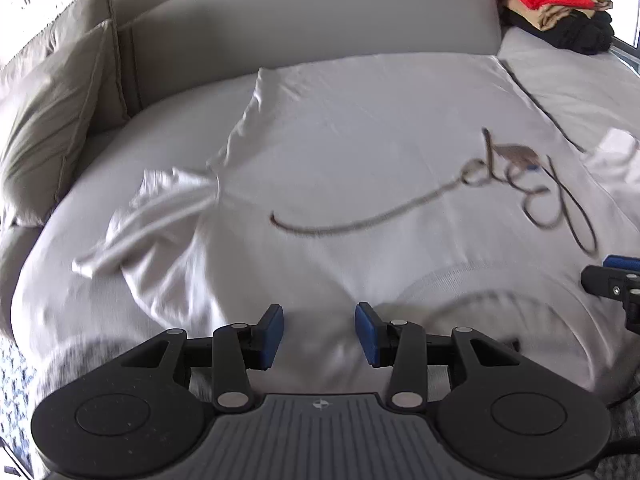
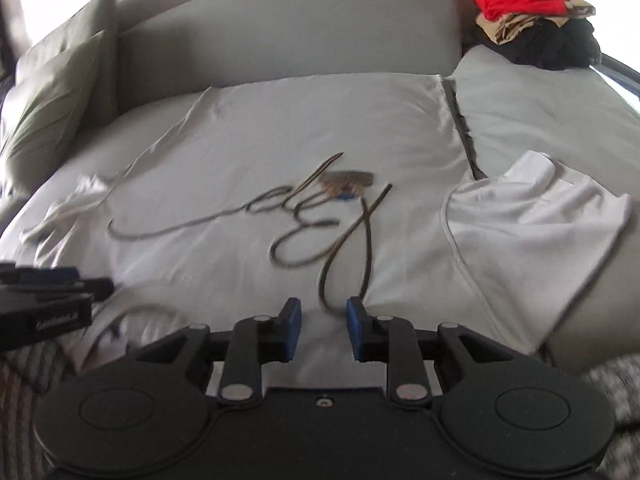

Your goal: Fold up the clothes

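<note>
White T-shirt [image 2: 304, 168] spread flat on sofa [image 2: 280, 32], script print up, collar nearest grippers. Left gripper [image 1: 319, 334] open, empty, over collar edge. Right gripper [image 2: 323, 330] open, empty, near collar. Clothes pile [image 2: 536, 20] at far right corner.

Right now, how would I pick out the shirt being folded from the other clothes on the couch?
Start at the grey couch. The white T-shirt lies spread flat across its seat, neck toward the camera, with a looping script design on its chest. Unlike the heap of red, tan and black clothes in the far right corner, it is pale, laid out and alone mid-seat.
</note>
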`<state>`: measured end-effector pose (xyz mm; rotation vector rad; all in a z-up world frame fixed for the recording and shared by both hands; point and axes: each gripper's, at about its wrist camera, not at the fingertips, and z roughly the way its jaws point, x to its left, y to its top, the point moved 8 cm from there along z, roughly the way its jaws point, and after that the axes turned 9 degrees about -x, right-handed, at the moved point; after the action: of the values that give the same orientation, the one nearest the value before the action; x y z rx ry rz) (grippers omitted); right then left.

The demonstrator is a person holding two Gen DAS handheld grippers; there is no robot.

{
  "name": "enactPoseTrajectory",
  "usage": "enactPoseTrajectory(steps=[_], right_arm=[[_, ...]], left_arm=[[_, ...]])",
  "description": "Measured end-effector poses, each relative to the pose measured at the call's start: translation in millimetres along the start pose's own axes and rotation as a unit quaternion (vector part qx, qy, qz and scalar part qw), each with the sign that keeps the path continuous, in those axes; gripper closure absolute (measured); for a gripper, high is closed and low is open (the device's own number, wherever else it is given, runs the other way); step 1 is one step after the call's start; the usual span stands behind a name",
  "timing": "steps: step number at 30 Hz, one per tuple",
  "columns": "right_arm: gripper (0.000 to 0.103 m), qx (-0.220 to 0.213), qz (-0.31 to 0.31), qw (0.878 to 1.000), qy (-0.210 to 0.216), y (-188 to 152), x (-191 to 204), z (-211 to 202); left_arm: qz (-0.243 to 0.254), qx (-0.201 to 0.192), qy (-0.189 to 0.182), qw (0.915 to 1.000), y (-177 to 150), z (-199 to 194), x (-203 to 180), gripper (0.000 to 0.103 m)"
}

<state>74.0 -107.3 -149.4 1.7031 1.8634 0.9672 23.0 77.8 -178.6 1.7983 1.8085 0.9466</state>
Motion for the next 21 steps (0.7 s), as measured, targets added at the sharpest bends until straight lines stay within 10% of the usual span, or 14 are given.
enactPoseTrajectory(steps=[9, 16, 21], right_arm=[[0.079, 0.059, 0.108, 0.992, 0.037, -39.4, -13.5, -35.2], [0.049, -0.074, 0.242, 0.966, 0.054, 15.9, -70.2, -63.2], [0.05, -0.127, 0.351, 0.928, 0.002, 33.6, -149.0, -61.0]], left_arm=[[0.008, 0.058, -0.025, 0.998, -27.2, -28.7, -9.5, 0.061], [0.001, 0.02, -0.052, 0.9984, 3.0, -48.9, -15.0, 0.049], [-0.006, 0.009, -0.057, 0.9983, 13.5, -49.3, -16.6, 0.04]])
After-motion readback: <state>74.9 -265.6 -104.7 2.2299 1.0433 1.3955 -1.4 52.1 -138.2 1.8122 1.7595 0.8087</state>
